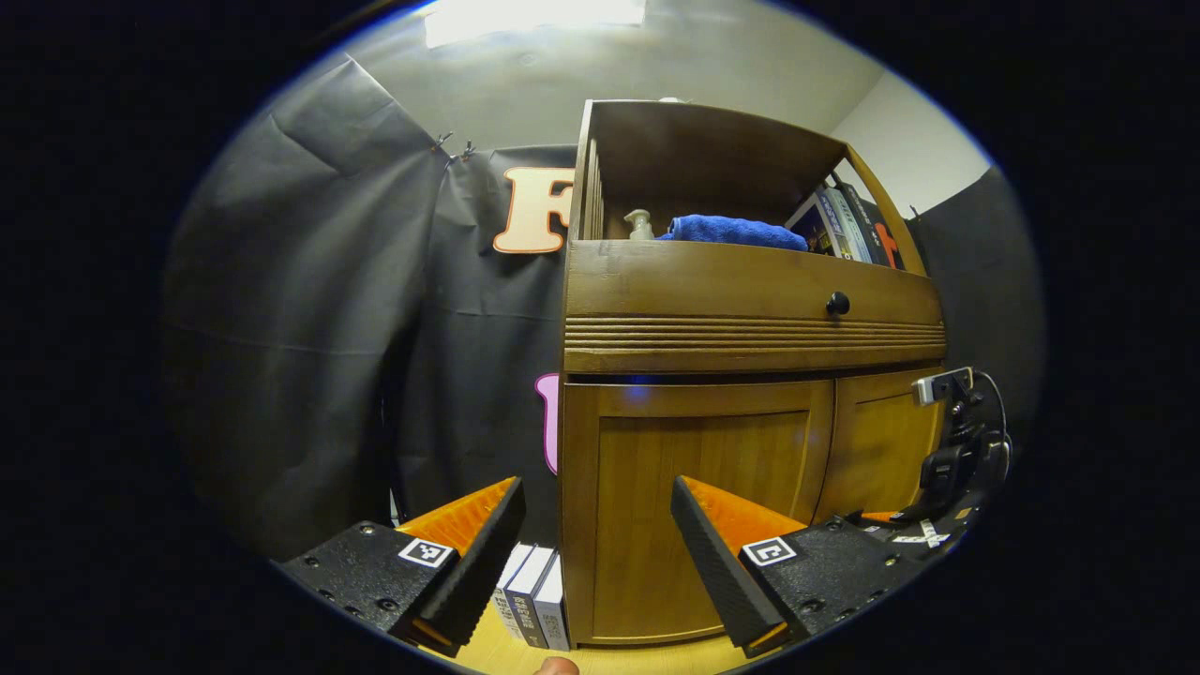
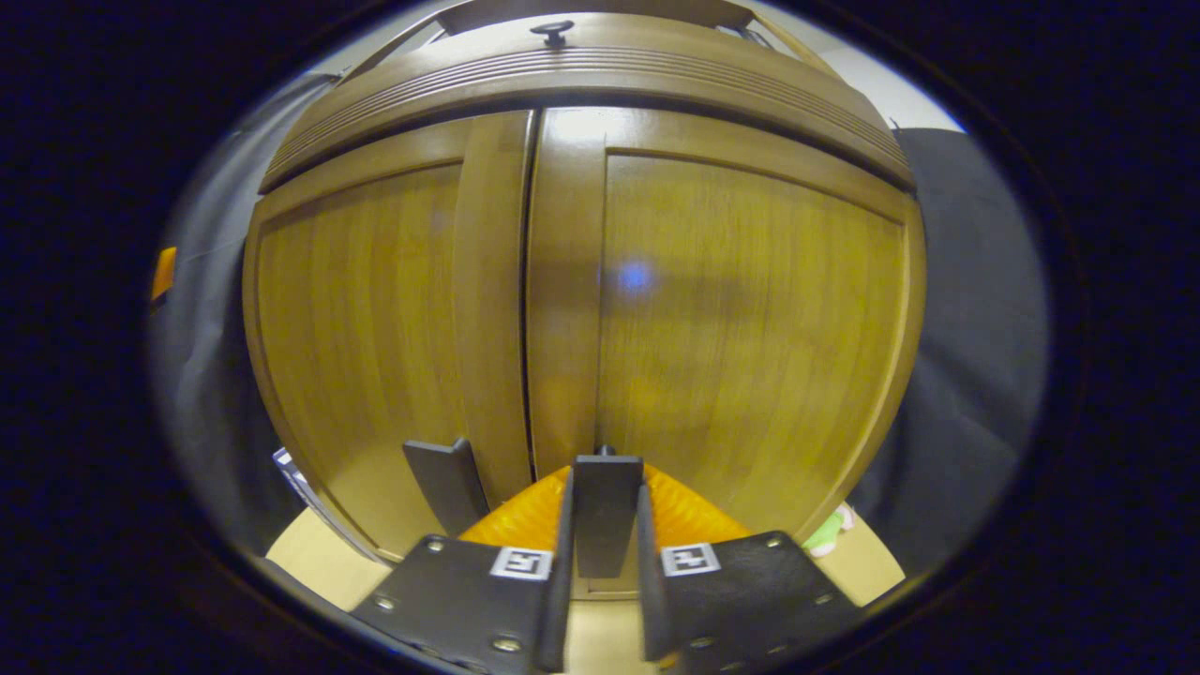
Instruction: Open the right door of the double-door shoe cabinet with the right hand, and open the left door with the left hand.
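Note:
The wooden shoe cabinet stands with both lower doors closed. In the right gripper view, my right gripper is shut on the dark flat handle of the right door, just right of the centre seam. The left door carries a matching handle, which is free. In the left gripper view, my left gripper is open and held back in front of the left door, touching nothing. The right gripper shows at the right door.
A drawer with a black knob sits above the doors. The open shelf holds a blue towel, a pump bottle and books. More books stand left of the cabinet. A green object lies to its right.

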### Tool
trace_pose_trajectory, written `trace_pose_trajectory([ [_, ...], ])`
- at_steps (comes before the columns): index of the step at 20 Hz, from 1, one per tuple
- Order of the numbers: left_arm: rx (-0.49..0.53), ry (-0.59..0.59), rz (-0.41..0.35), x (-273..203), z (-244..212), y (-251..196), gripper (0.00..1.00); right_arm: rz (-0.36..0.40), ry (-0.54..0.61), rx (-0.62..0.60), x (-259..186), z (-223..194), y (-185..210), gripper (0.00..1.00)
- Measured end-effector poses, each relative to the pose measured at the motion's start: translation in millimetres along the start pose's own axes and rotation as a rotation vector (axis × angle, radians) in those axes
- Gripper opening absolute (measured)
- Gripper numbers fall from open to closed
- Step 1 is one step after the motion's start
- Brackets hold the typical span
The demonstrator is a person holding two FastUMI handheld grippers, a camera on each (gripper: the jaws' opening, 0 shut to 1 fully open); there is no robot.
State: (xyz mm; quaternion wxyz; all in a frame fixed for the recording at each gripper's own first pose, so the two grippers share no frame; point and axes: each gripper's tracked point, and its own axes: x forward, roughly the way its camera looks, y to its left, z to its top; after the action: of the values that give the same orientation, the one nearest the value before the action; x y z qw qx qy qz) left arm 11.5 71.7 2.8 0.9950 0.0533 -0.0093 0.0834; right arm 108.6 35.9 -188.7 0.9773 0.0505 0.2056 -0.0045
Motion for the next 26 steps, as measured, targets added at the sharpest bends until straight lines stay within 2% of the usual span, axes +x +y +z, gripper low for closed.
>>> trace_pose_trajectory([
  [2,-0.003,0.004,-0.005,-1,-1,-1,0.96,-0.012,0.013,0.005,-3,-2,-2,0.27],
  [7,-0.013,0.003,-0.02,-9,1,-4,0.94,-0.043,-0.001,0.046,-26,-7,-10,0.27],
  [10,-0.027,0.007,-0.039,-14,1,-8,0.96,-0.05,0.001,0.063,-45,-12,-17,0.27],
  [17,-0.049,0.036,-0.142,-22,-4,-40,0.94,-0.081,0.005,0.102,-81,-20,-35,0.27],
  [18,-0.038,0.038,-0.158,-24,-5,-45,0.96,-0.086,0.005,0.106,-85,-21,-37,0.31],
  [19,-0.029,0.037,-0.177,-26,-5,-51,0.96,-0.09,0.005,0.109,-89,-21,-40,0.27],
  [26,-0.02,0.035,-0.28,-34,-2,-91,0.96,-0.134,0.011,0.14,-120,-29,-63,0.27],
])
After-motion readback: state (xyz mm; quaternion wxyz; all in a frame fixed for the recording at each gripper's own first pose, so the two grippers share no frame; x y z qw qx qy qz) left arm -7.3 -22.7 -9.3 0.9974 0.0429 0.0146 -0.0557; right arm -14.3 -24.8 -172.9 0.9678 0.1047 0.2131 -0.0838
